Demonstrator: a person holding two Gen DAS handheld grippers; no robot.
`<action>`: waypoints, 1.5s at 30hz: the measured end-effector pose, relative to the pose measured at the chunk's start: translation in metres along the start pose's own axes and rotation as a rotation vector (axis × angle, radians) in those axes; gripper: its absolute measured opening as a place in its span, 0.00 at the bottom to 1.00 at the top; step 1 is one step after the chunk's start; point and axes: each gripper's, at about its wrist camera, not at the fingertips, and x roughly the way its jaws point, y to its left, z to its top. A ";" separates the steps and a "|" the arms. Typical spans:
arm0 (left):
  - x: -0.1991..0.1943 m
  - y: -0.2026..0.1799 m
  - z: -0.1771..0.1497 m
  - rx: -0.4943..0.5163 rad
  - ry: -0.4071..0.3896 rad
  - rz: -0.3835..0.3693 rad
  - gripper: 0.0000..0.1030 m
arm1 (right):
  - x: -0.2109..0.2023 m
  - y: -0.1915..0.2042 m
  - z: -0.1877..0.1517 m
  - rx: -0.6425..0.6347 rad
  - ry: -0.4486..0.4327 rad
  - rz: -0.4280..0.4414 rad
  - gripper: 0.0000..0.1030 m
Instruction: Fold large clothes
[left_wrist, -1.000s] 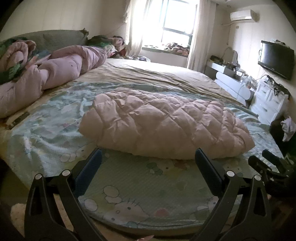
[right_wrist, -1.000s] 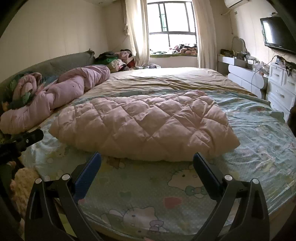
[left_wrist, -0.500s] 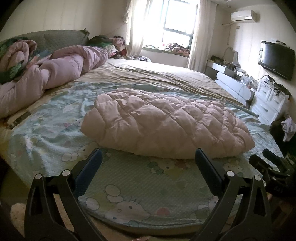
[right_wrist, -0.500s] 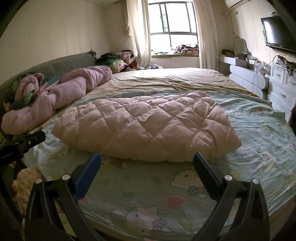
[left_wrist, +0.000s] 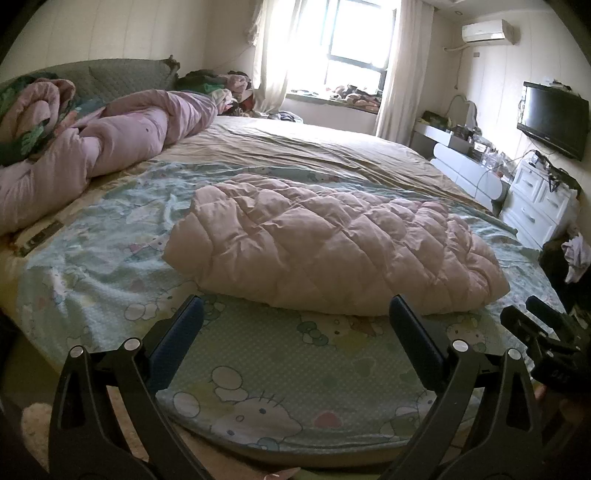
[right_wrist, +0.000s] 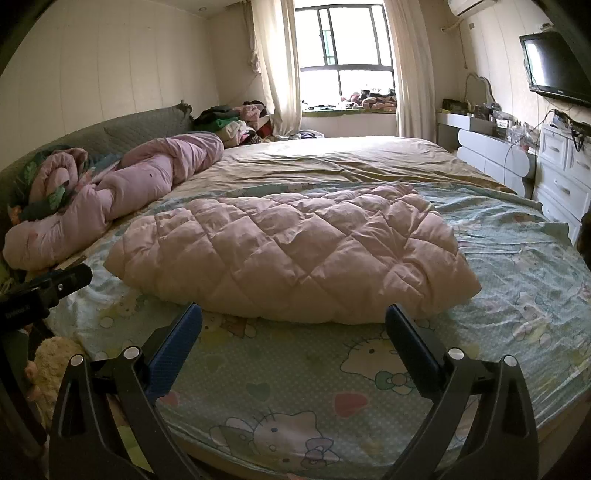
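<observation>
pink quilted coat lying folded on the cartoon-print bed sheet, long axis crosswise to both grippers. left gripper and right gripper, jaws spread wide and empty, hover just short of the coat's near edge; neither looks clearly nearer, the coat ahead of both.

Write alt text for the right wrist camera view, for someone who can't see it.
A puffy pink quilted coat lies folded on a cartoon-cat bedsheet, just beyond the open right gripper, which touches nothing. A rolled pink duvet lies at left; the left gripper pokes in there.
</observation>
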 end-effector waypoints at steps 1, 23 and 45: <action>0.000 0.000 0.000 -0.001 0.001 0.001 0.91 | 0.000 0.000 0.000 0.001 0.000 -0.001 0.96; -0.004 0.002 -0.002 -0.006 -0.001 -0.005 0.91 | -0.001 0.004 -0.001 -0.005 0.003 0.006 0.96; -0.005 0.007 -0.003 -0.012 0.004 -0.008 0.91 | -0.002 0.006 -0.002 -0.003 0.003 0.003 0.96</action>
